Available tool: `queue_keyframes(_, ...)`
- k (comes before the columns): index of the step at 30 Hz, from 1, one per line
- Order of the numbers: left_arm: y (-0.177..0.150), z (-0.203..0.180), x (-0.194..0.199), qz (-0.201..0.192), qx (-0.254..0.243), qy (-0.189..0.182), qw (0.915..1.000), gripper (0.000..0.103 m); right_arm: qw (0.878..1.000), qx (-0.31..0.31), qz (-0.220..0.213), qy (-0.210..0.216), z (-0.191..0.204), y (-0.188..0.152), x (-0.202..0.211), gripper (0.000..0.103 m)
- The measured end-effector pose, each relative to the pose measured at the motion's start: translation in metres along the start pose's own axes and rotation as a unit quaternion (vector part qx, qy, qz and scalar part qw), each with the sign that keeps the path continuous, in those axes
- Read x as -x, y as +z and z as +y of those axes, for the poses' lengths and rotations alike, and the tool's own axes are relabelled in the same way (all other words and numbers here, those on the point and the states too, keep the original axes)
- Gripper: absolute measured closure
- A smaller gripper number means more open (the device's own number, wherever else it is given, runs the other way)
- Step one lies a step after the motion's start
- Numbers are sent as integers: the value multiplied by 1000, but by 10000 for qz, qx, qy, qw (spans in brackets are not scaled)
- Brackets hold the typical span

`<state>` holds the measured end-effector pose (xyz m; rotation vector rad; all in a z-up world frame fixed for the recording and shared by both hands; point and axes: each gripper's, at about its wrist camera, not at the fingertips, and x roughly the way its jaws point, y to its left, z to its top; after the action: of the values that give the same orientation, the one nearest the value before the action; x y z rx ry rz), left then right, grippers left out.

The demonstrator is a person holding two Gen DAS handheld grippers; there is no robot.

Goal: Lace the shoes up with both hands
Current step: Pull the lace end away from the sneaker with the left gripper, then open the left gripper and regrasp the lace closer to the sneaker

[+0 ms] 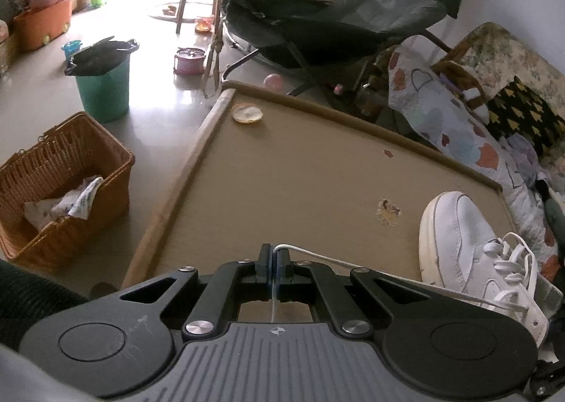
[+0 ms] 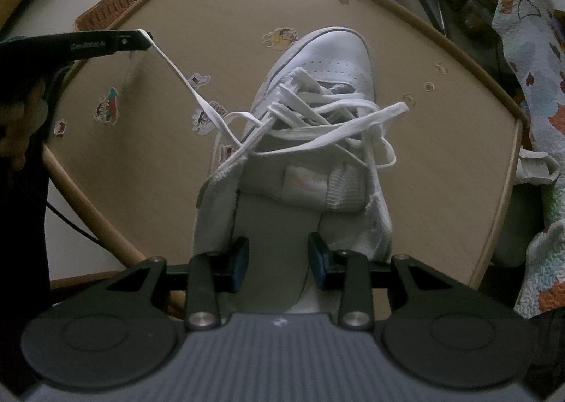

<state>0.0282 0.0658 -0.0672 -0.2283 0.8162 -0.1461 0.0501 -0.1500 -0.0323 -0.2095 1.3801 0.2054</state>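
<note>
A white sneaker (image 2: 328, 59) stands on the tan table (image 2: 148, 169), toe pointing away, its white laces loosely crossed over the tongue. My left gripper (image 1: 274, 257) is shut on one white lace end (image 1: 317, 257), which runs taut to the right toward the sneaker (image 1: 459, 236). In the right wrist view the left gripper (image 2: 141, 40) holds that lace (image 2: 183, 80) stretched up and left of the shoe. My right gripper (image 2: 279, 257) points down over the shoe's heel opening, jaws apart, only the insole showing between them. The other lace end (image 2: 395, 108) lies loose across the shoe.
The table has a raised wooden rim (image 1: 197, 140) and cartoon stickers (image 2: 106, 108). A round yellow object (image 1: 247, 113) lies at its far corner. On the floor to the left are a wicker basket (image 1: 63, 183) and a green bin (image 1: 102, 87). A folding chair (image 1: 317, 31) and quilt (image 1: 441, 119) lie beyond.
</note>
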Motion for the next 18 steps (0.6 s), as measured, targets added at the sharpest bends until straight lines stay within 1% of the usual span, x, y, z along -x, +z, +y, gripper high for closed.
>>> queue_keyframes(3, 1, 1, -1, -37, 24, -9, 10000, 100, 10000, 26, 28, 13, 0, 1, 0, 66)
queue_keyframes(5, 0, 1, 0, -63, 43, 19, 10000, 97, 10000, 23, 15, 12, 0, 0, 0, 66)
queue_keyframes(6, 0, 3, 1, -112, 101, 34, 9999, 90, 10000, 18, 1, 9, 0, 0, 0, 66)
queue_keyframes(11, 2, 7, 8, -310, 423, 42, 9986, 88, 10000, 5, -30, 7, 1, -1, 0, 67)
queue_keyframes(12, 2, 6, 10, -386, 432, 60, 9983, 81, 10000, 9, -28, 7, 1, -2, 0, 67)
queue_keyframes(13, 3, 5, 12, -463, 441, 78, 9979, 64, 10000, 13, -29, 9, 1, -2, 0, 66)
queue_keyframes(15, 4, 2, 21, -695, 439, 90, 9966, 44, 10000, 20, -36, 17, 0, -3, 0, 67)
queue_keyframes(18, 7, -4, 36, -1020, 395, 70, 9940, 42, 10000, 28, -43, 26, -1, -4, 0, 67)
